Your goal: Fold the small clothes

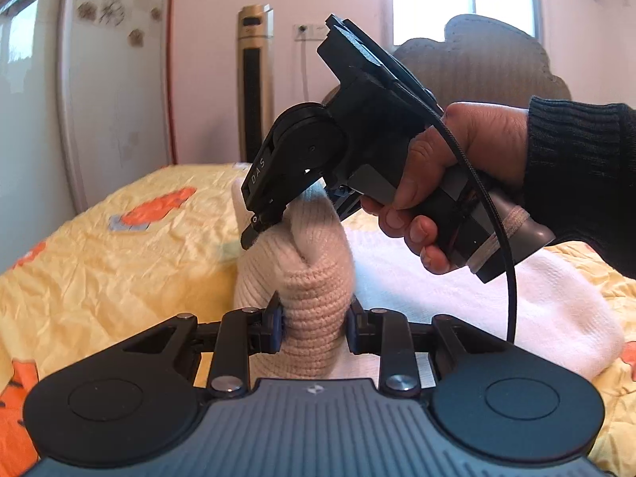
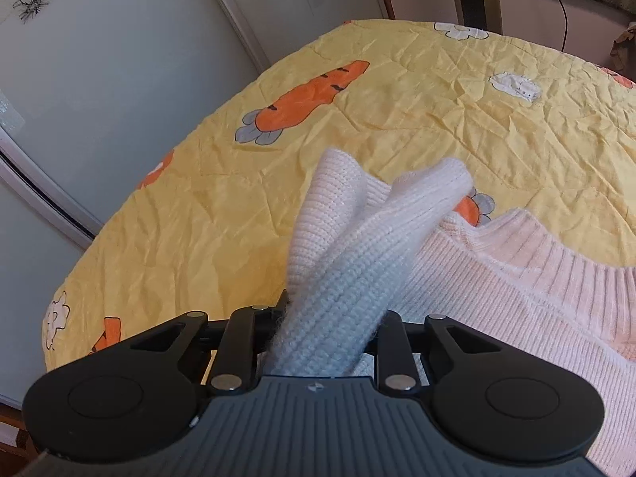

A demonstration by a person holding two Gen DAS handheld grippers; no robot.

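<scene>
1. On the bed (image 2: 198, 214), under a crumpled yellow quilt printed with orange carrots and white rabbits, lies a pale pink ribbed knit sweater (image 2: 516, 302); its body spreads over the near right part of the quilt, with the ribbed neckband curving at its far edge.

2. Behind the bed stand a sliding wardrobe door (image 1: 35, 119) on the left, a tall gold tower fan (image 1: 254, 91) in the middle and a padded headboard (image 1: 477, 59) below a bright window on the right.

3. A thick roll of the sweater, probably a sleeve (image 1: 314, 278), is lifted off the quilt and runs between the two tools.

4. The right gripper (image 1: 274, 214), held by a hand (image 1: 457, 183) in a dark knit cuff, has its fingers clamped on the far, upper end of that roll. No earlier view is available for comparison.

5. The left gripper (image 1: 314, 330) has its fingers closed on the near end of the same roll; the blue pads dent the knit on both sides.

6. Risks, as I judge them:
   - The knit is bulky and springy, so either grip may hold only the outer layers and let the inner ones slide out once the piece is carried.
   - Pulling the two ends apart could drag the sweater body across the slippery quilt and spoil its lie.
   - The loose cuff end (image 2: 342, 183) flopping beyond the right fingers may fold under unevenly.
   - The tool cable (image 1: 510, 278) hangs near the fabric and could snag.
</scene>
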